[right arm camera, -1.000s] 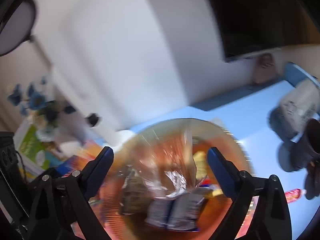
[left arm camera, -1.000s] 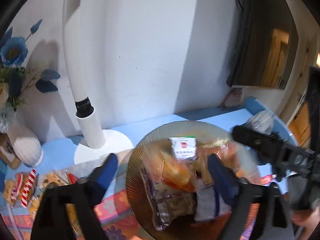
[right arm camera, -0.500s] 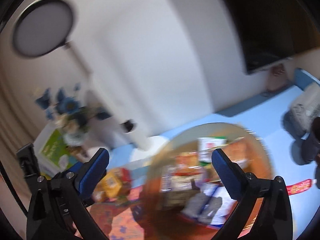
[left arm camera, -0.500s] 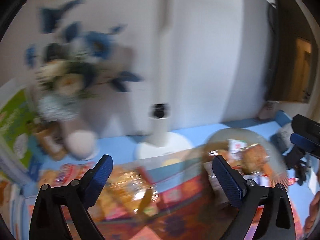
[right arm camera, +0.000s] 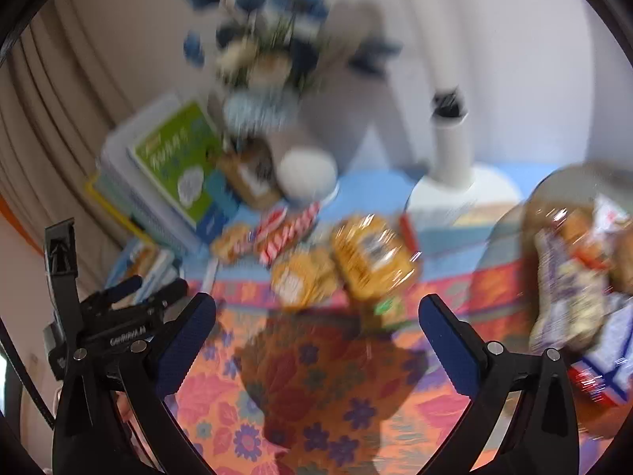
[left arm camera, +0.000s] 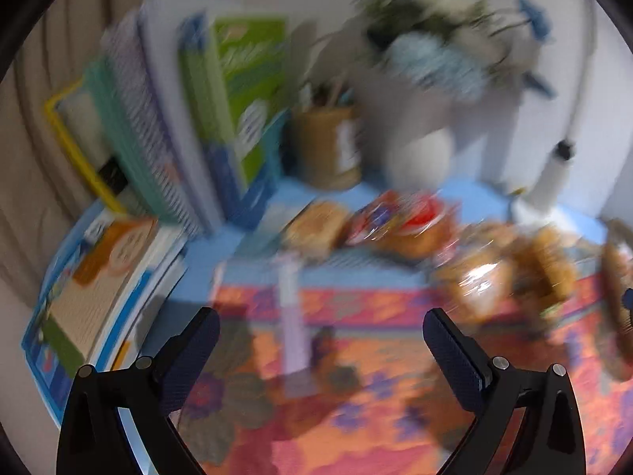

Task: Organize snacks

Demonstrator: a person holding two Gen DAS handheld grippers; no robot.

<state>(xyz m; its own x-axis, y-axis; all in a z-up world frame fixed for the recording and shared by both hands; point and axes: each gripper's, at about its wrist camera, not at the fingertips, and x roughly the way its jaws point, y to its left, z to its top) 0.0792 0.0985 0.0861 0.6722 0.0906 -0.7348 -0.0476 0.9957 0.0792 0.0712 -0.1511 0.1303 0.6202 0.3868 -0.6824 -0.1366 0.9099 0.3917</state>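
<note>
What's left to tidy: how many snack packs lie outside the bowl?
4: biscuit pack near the books, striped pack before the vase, left orange pack and right orange pack beside them. Blur may hide others.

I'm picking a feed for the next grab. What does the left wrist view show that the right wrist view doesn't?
Only the left wrist view shows the flat book stack at the table's left edge in full, and the row of upright books behind it.

Only the right wrist view shows the filled snack bowl at far right, the white lamp base, and the left hand-held gripper from outside.

Both show the loose snack packets past the floral mat, the green book, the blue flowers and open, empty fingers. Both are blurred.
</note>
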